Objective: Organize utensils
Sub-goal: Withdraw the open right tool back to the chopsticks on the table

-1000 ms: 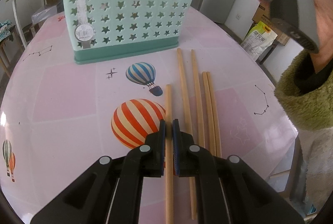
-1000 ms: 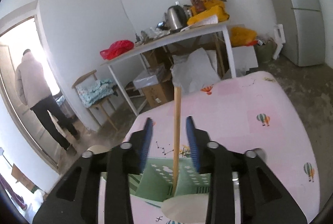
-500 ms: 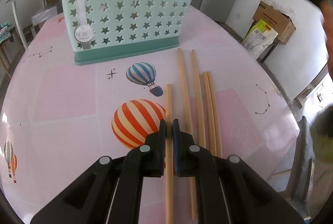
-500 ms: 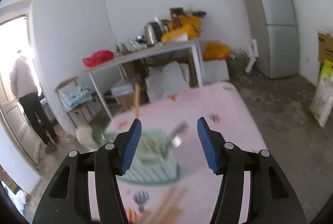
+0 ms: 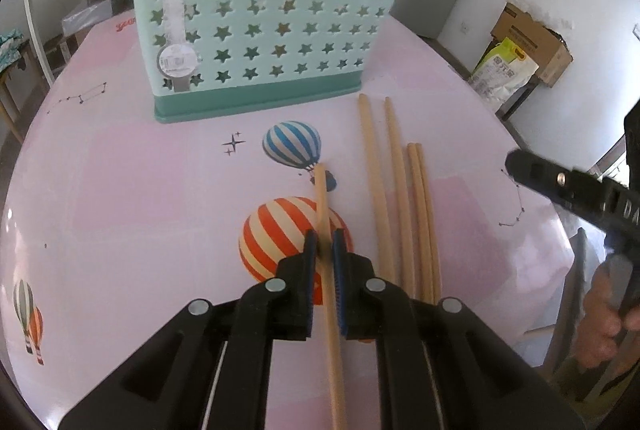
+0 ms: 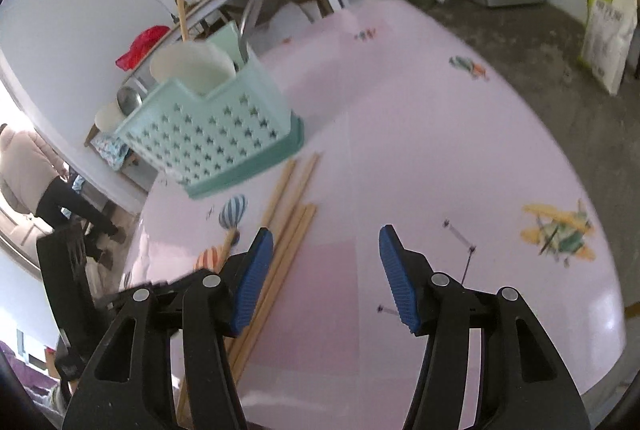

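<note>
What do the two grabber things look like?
Each gripper, left and right, is a black plastic frame with triangular cut-outs, round silver screws and two fingers faced with ribbed blue pads. White letters mark the side of the right one, seen from the left wrist view.

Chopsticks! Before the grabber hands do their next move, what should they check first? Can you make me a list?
1. Left gripper has its chopstick pinched between the pads: ok.
2. Held chopstick clear of the other four chopsticks lying beside it on the table: ok.
3. Right gripper empty and open, ready to pick: ok.
4. Right gripper lined up over a chopstick: not ok; the sticks lie off toward its left finger.
5. Green basket standing upright: ok.
6. Free room inside the basket for more sticks: cannot tell.
</note>
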{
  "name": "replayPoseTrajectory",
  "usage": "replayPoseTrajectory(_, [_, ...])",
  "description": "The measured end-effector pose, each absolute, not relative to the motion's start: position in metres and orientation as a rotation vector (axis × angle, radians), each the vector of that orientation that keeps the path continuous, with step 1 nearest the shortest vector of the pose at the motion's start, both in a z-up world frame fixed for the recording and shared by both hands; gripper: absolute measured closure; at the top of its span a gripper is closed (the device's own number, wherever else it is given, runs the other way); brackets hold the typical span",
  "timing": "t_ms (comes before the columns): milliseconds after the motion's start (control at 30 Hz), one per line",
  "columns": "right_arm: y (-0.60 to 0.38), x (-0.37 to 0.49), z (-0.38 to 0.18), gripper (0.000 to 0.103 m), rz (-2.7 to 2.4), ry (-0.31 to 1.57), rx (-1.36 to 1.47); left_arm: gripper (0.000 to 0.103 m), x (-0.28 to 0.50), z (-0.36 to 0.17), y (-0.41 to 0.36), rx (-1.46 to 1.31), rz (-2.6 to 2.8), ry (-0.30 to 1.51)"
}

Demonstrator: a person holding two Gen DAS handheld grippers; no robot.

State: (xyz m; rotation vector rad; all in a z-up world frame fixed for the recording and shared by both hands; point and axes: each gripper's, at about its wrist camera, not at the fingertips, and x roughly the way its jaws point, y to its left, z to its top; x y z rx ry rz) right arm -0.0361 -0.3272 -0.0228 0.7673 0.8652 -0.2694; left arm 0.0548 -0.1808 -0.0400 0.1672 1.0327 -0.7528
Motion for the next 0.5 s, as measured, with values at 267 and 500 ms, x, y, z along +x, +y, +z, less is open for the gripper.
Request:
replayPoseTrajectory(267, [-0.324, -0.042, -0.024, 0.049, -0.254, 0.863, 0.764, 0.088, 0.067, -0.035, -0.195, 0.246, -0.735, 1.039])
replayPoseTrajectory(500, [-0.321, -0.046, -0.031, 0.049, -0.238, 0.872, 0.781, 0.089, 0.074, -0.034, -0.21, 0.277, -0.702, 1.034])
